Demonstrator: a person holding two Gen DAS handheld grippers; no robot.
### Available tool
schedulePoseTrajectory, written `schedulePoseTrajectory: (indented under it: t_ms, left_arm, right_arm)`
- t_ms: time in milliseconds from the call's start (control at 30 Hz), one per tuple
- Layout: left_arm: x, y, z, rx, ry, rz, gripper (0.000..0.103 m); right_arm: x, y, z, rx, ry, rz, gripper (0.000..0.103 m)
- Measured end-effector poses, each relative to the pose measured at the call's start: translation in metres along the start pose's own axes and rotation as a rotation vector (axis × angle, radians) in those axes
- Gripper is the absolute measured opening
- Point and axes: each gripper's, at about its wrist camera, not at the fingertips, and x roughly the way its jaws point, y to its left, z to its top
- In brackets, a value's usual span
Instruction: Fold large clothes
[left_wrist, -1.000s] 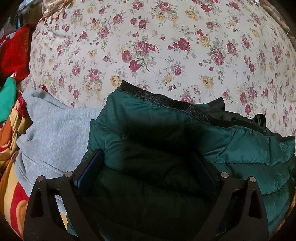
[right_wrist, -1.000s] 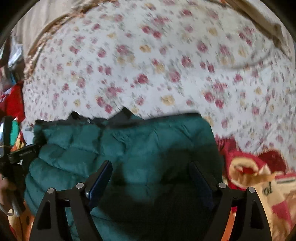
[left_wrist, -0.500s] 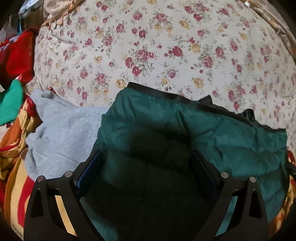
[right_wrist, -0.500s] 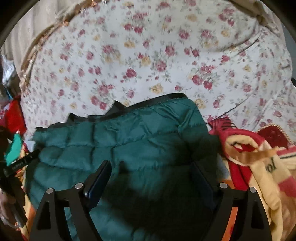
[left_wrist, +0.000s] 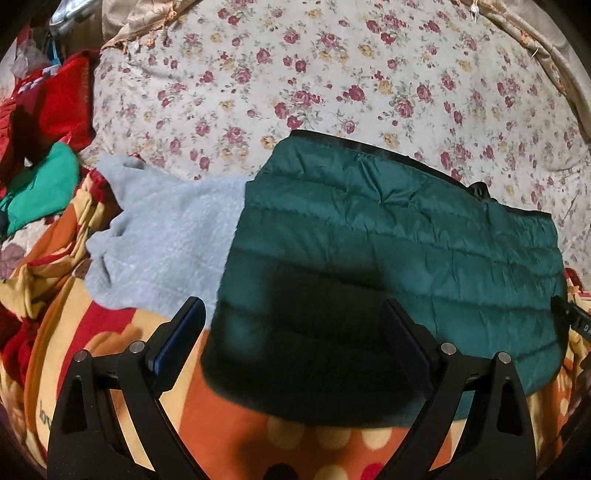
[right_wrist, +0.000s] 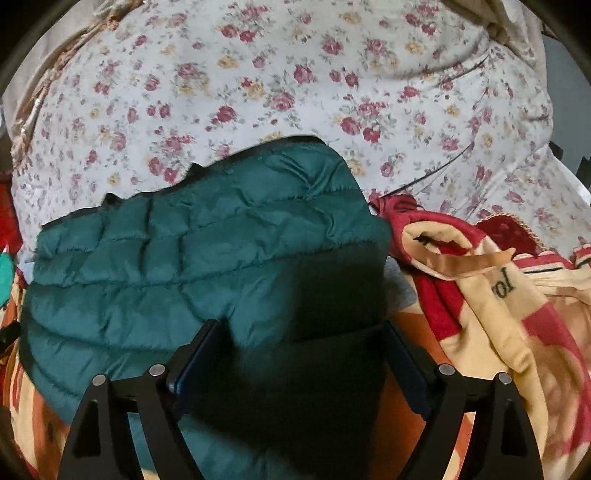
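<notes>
So the green puffer jacket (left_wrist: 399, 251) was lying folded into a chunky rectangle on the bed, its black-trimmed far edge resting on the floral bedspread (left_wrist: 332, 74) and its near edge over the orange patterned blanket (left_wrist: 240, 435). Both tools hung above the jacket's near side: the left gripper (left_wrist: 291, 343) had its jaws spread wide with nothing pinched, and the right gripper (right_wrist: 299, 354) was the same, wide apart and empty, just fabric underneath. If I were doing this step, I'd come down on the jacket's two near corners together, bite through every layer and not only the slippery shell, then carry the edge over evenly so the padding doesn't puff back open. A grey sweatshirt (left_wrist: 162, 236) sat touching the jacket's left side, so I'd keep the left pads clear of it. Hard to read: the gripper shadows blacked out the jacket's near part, so I couldn't tell how many layers were stacked there or where the sleeves ended up. The red and cream blanket (right_wrist: 480, 295) beside the jacket's right side ran out of frame.
</notes>
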Motion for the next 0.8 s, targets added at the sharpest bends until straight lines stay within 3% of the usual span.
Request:
schedulePoseTrajectory:
  t_ms: [167, 233, 367, 567, 800]
  left_arm:
    - [-0.01, 0.004, -0.006, 0.001, -0.003, -0.018, 0.095]
    - [-0.01, 0.006, -0.008, -0.005, -0.005, -0.031, 0.095]
    - [-0.002, 0.009, -0.008, -0.017, 0.008, -0.047, 0.095]
    - [0.021, 0.019, -0.006, -0.048, 0.042, -0.068, 0.095]
    - [0.048, 0.028, -0.004, -0.104, 0.076, -0.142, 0.096]
  right_arm:
    - [-0.02, 0.0, -0.009, 0.014, -0.004, 0.063, 0.085]
    - [-0.021, 0.003, -0.011, 0.011, 0.004, 0.087, 0.09]
    - [-0.009, 0.008, -0.016, -0.02, 0.031, 0.052, 0.09]
    - [0.009, -0.005, -0.018, 0.037, 0.032, 0.036, 0.093]
    - [0.027, -0.018, -0.021, 0.097, 0.059, 0.095, 0.095]
